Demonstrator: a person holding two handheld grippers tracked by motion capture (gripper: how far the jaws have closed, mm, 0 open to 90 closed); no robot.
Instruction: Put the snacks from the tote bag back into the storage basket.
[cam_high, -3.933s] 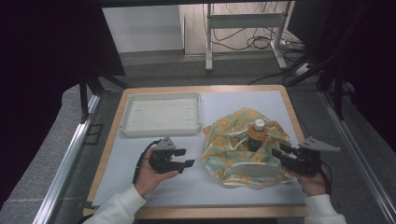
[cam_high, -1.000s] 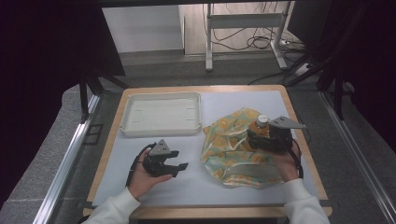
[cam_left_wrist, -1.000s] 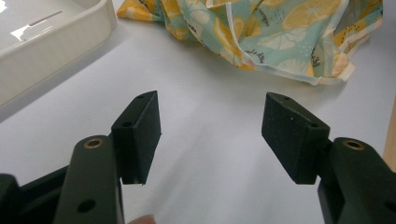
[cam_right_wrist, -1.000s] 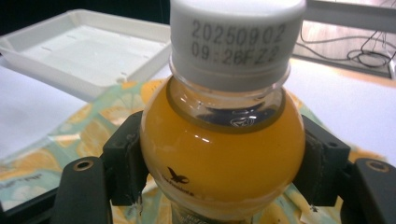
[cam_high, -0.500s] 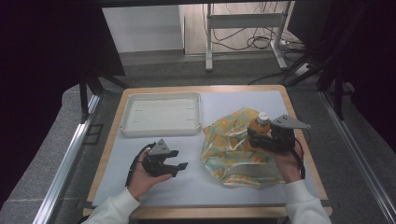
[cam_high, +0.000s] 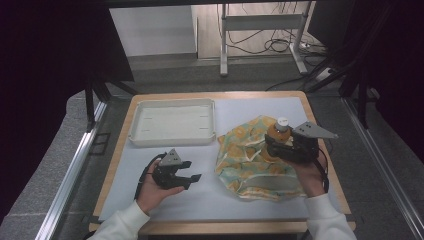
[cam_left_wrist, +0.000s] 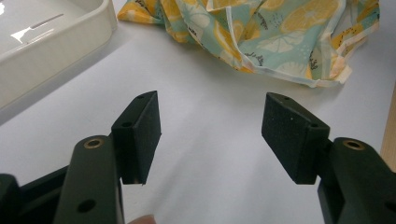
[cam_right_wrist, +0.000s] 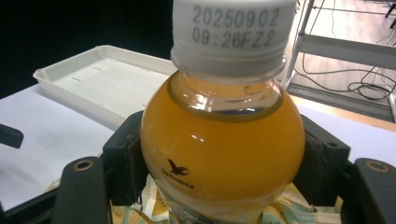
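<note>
1. The bottle (cam_right_wrist: 222, 140) holds orange juice and has a white cap with dark printed digits.
2. The cloth (cam_high: 252, 160) is pale green with yellow lemon slices.
3. The tray (cam_high: 172, 122) is cream white.
4. The jaws are black.

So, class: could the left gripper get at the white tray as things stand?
Probably yes: the left gripper is open and holds nothing, and bare table lies between it and the tray; the bag sits off to the side.
</note>
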